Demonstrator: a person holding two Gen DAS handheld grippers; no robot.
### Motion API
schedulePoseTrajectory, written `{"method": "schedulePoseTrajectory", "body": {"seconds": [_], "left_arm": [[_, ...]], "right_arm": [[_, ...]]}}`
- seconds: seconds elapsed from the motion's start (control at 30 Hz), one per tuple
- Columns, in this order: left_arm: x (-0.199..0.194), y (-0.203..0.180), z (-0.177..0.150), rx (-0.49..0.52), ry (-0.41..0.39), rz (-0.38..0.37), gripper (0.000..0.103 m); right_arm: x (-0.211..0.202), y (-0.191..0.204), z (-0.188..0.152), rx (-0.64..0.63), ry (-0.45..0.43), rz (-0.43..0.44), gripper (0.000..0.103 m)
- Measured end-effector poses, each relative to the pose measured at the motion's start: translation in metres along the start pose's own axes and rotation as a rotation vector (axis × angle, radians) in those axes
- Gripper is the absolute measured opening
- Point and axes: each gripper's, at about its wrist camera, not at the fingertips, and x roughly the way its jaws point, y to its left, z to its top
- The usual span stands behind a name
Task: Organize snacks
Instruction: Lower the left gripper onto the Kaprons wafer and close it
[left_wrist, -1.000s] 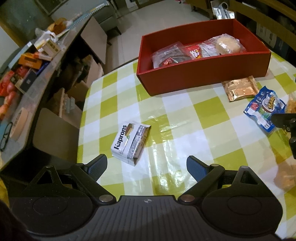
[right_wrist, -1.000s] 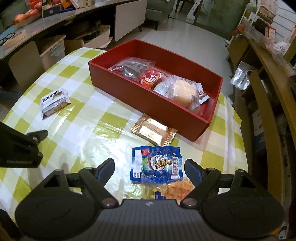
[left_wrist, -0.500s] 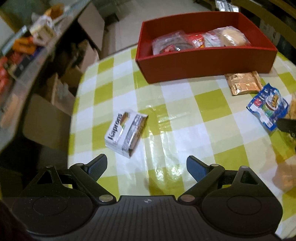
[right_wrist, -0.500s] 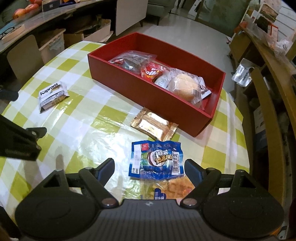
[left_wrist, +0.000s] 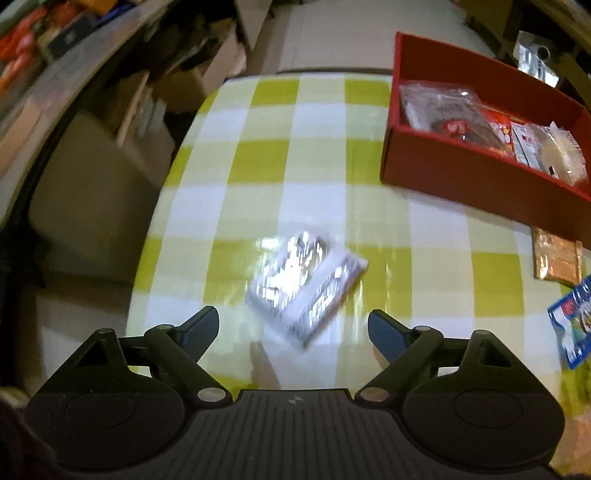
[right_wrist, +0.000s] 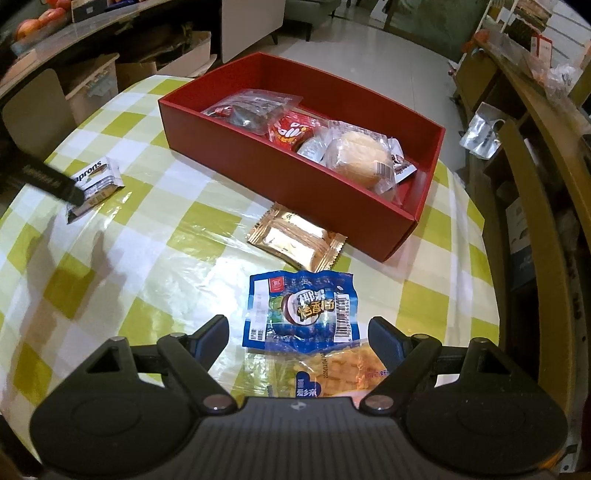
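Since the earlier frame our left tongs (left_wrist: 293, 326), spread wide, have closed on the white foil-wrapped biscuit packet (left_wrist: 306, 282); we should straddle its narrow sides squarely. Right tongs (right_wrist: 298, 334) hang released.

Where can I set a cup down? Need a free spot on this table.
The widest bare checks lie between the Kaprons pack, the red box and the gold packet. It is crowded ahead of the right tool, where the blue packet overlaps the yellow packet.
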Motion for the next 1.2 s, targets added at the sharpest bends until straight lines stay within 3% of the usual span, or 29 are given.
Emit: {"method": "schedulePoseTrajectory", "body": {"seconds": [0.07,0.13,0.3,0.53,0.73,0.83,0.93,1.07,1.2], "left_arm": [[0.006,-0.001,0.012,0.017,-0.01,-0.016,0.095],[0.018,0.008,0.022,-0.047,0.011,0.006,0.095],[0.052,0.025,0.038,-0.214,0.09,-0.032,0.095],[0.056,-0.002,0.039,-0.065,0.122,0.005,0.096],[0.046,-0.001,0.002,-0.017,0.182,-0.039,0.096],[0.041,-0.005,-0.017,0.011,0.23,-0.118,0.094],[0.028,0.002,-0.015,-0.01,0.163,-0.112,0.09],[0.02,0.016,0.021,-0.031,-0.01,0.007,0.101],[0.051,0.021,0.03,-0.035,0.038,-0.021,0.099]], "right_arm": [[0.001,-0.003,-0.002,0.006,0.003,0.0,0.088],[0.004,-0.007,-0.003,0.016,0.014,-0.001,0.088],[0.011,-0.013,-0.002,0.029,0.033,-0.004,0.088],[0.016,-0.009,0.001,0.007,0.044,-0.005,0.088],[0.014,-0.005,0.001,0.008,0.043,0.006,0.088],[0.01,0.002,0.002,-0.003,0.033,0.016,0.088],[0.008,0.008,0.001,-0.021,0.029,0.027,0.088],[0.01,0.009,-0.004,-0.033,0.045,0.036,0.088],[0.011,0.002,-0.004,-0.007,0.044,0.041,0.088]]}}
